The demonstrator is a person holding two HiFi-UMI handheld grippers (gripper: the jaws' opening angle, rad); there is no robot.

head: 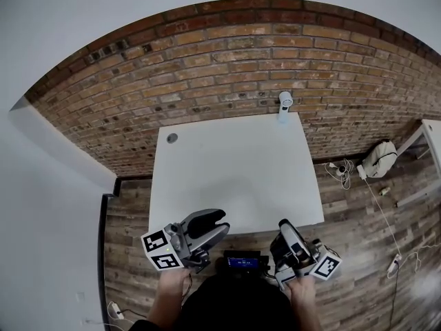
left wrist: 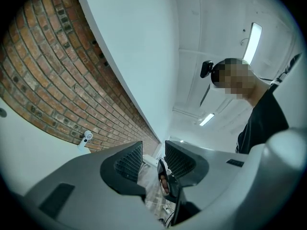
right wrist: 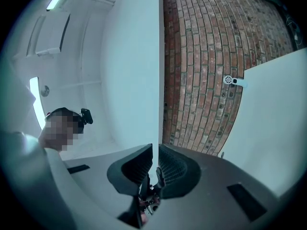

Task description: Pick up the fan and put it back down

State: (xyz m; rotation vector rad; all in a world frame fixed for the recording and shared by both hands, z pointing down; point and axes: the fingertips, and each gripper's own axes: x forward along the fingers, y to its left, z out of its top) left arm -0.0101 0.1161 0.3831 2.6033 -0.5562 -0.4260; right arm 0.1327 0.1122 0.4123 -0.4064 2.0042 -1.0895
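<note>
The fan (head: 284, 105) is small and white, standing at the far edge of the white table (head: 234, 178), against the brick wall. It also shows far off as a tiny fan (left wrist: 86, 137) in the left gripper view and a tiny fan (right wrist: 230, 80) in the right gripper view. Both grippers hover at the table's near edge, far from the fan. My left gripper (head: 224, 223) (left wrist: 153, 155) has a plain gap between its jaws and nothing in it. My right gripper (head: 284, 225) (right wrist: 154, 162) has its jaws drawn almost together, with only a thin slit and nothing held.
A round cable hole (head: 171, 138) sits in the table's far left corner. The brick wall (head: 207, 61) rises behind the table. On the wooden floor to the right lie a white bag (head: 380, 158) and cables (head: 386, 212), beside another white table's edge (head: 433, 140).
</note>
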